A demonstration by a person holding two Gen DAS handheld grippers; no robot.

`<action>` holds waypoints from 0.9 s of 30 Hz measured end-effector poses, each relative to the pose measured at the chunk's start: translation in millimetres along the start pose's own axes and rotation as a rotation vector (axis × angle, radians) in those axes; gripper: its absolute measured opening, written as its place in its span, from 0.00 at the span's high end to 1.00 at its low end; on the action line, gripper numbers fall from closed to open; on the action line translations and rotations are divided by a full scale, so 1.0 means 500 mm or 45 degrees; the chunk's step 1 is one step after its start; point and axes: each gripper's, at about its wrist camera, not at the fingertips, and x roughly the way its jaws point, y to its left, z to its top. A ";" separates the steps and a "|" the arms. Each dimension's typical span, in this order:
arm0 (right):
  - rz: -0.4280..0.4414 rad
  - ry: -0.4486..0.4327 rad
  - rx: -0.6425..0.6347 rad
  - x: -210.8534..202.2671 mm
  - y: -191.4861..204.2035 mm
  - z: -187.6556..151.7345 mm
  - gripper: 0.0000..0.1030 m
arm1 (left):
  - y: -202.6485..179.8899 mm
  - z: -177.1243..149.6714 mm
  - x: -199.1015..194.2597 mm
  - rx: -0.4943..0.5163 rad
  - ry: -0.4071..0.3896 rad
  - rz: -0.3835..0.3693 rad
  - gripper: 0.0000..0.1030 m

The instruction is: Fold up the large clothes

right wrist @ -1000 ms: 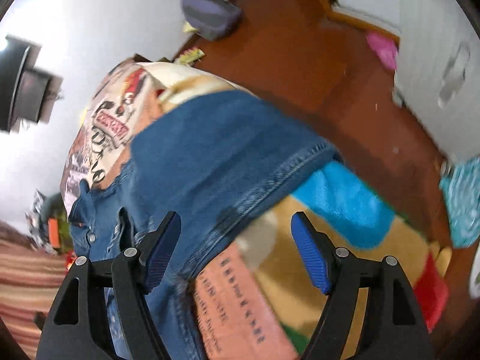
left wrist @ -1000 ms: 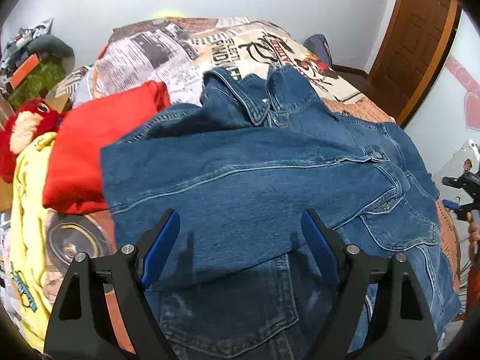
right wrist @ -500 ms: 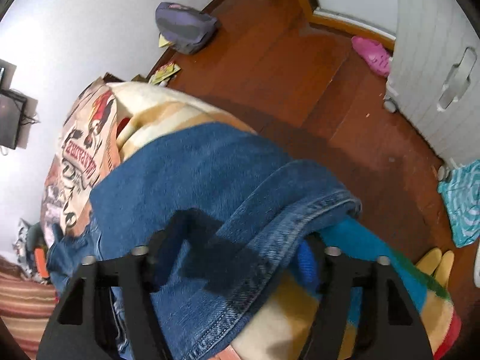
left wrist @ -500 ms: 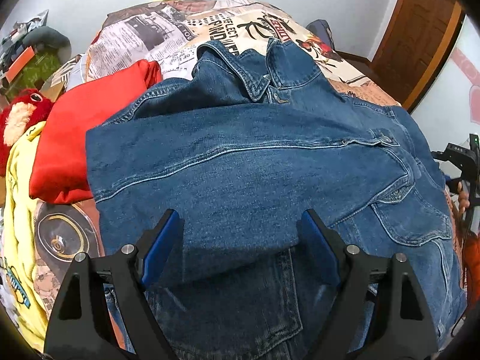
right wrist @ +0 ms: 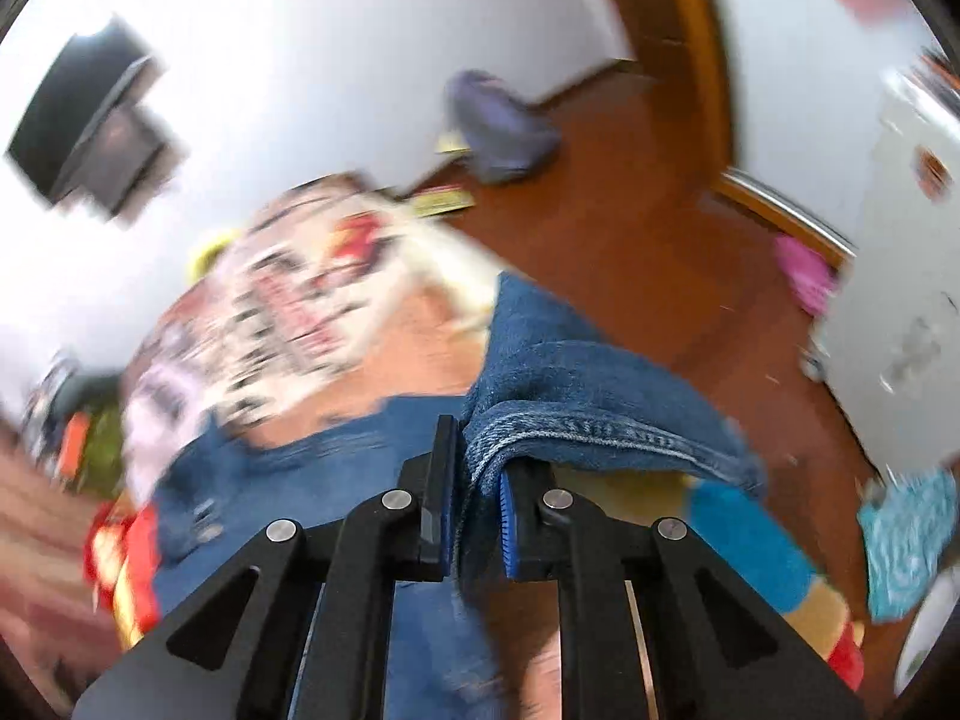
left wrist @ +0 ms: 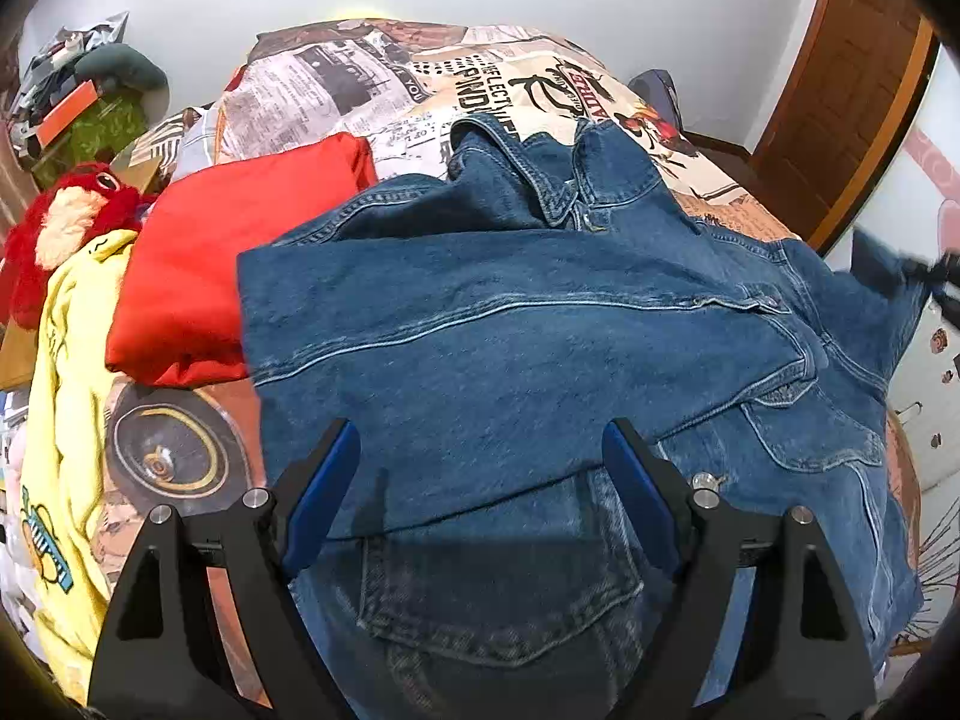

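A blue denim jacket (left wrist: 510, 330) lies spread on the bed, collar at the far end, one sleeve folded across its front. My left gripper (left wrist: 477, 438) hovers open just over the folded sleeve's near edge, nothing between its blue pads. My right gripper (right wrist: 477, 462) is shut on the hemmed cuff of the other denim sleeve (right wrist: 576, 396), which hangs lifted off the bed. In the left wrist view that raised sleeve end (left wrist: 882, 276) shows blurred at the far right. The right wrist view is motion-blurred.
A folded red garment (left wrist: 228, 264), a yellow garment (left wrist: 66, 420) and a red plush toy (left wrist: 66, 210) lie left of the jacket on the newspaper-print bedspread (left wrist: 372, 78). Right of the bed are a wooden floor (right wrist: 630, 192), a purple bag (right wrist: 498, 126) and a white cabinet (right wrist: 900, 300).
My right gripper closed on the denim cuff and rose with it, rolling as it went. The left gripper stayed open and shifted only slightly over the jacket.
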 end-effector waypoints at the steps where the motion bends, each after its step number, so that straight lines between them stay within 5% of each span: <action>1: 0.043 0.003 -0.070 -0.008 0.043 -0.007 0.90 | 0.002 -0.003 -0.005 0.003 -0.003 0.005 0.20; 5: 0.173 0.065 -0.232 -0.008 0.146 -0.056 0.90 | 0.010 -0.012 -0.026 0.009 -0.027 0.012 0.20; 9: 0.167 0.220 -0.413 0.049 0.217 -0.147 0.90 | 0.018 -0.024 -0.037 0.011 -0.032 0.003 0.20; 16: 0.099 0.596 -0.511 0.147 0.200 -0.246 0.83 | 0.029 -0.038 -0.037 0.015 -0.022 0.009 0.20; 21: 0.118 0.625 -0.455 0.119 0.185 -0.232 0.67 | 0.035 -0.040 -0.028 0.001 -0.007 0.006 0.20; 27: 0.089 0.407 -0.280 0.053 0.108 -0.162 0.40 | 0.029 -0.032 -0.018 -0.008 -0.005 -0.007 0.20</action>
